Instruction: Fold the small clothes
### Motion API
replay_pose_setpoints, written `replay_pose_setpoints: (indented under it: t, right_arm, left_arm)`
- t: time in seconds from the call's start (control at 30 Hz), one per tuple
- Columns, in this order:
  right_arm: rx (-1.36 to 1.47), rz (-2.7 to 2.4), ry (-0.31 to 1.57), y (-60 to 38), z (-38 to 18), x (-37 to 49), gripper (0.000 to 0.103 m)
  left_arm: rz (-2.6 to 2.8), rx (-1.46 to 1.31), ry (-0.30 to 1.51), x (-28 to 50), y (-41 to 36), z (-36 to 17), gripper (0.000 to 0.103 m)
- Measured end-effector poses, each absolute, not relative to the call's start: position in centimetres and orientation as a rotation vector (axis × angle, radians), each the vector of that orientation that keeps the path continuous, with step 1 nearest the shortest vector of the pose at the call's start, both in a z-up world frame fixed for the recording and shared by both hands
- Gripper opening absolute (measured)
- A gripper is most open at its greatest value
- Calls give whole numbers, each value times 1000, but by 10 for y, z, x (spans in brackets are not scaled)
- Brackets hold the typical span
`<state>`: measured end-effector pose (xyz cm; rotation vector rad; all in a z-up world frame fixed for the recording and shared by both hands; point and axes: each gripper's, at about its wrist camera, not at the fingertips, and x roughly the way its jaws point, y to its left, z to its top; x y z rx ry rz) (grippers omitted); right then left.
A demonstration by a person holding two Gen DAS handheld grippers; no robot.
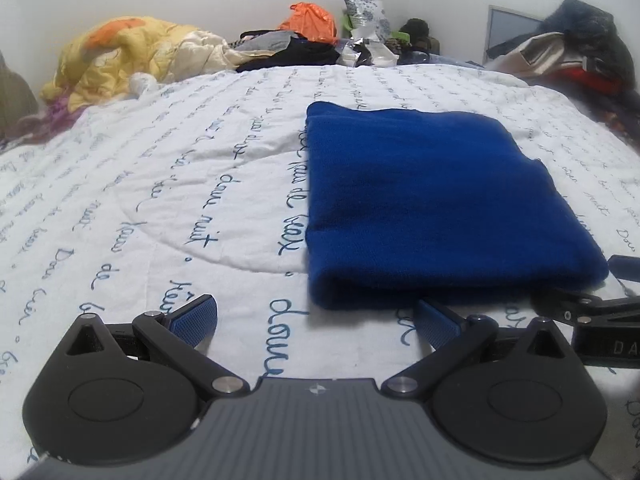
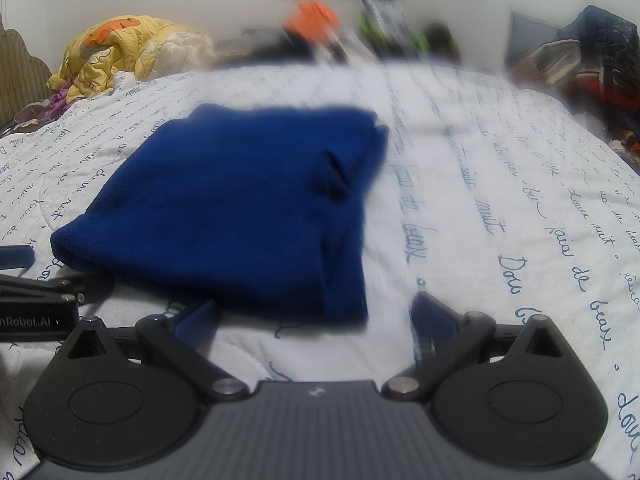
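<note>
The folded blue garment (image 1: 440, 208) lies flat on the bed (image 1: 160, 184), on its white cover with blue writing. Both tongs are low over the bed, at the near edge of the garment. The left tongs (image 1: 316, 320) stand wide apart and hold nothing. The right tongs (image 2: 316, 320) are also wide apart and empty, just beside the left ones.

In the right wrist view, the clutter (image 2: 352, 36) along the upper middle is smeared by blur. The other gripper (image 2: 32, 300) is cut off at the left edge.
</note>
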<state>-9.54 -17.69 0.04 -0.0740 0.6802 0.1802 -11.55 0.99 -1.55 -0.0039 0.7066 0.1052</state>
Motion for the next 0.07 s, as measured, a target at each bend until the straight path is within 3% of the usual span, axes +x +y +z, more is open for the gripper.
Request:
replay_pose_setpoints:
  t: [0.07]
  right_arm:
    - [-73,181,681,-177,1,-96,103]
  left_arm:
    - [98,-8,706,-116,12,-15,103]
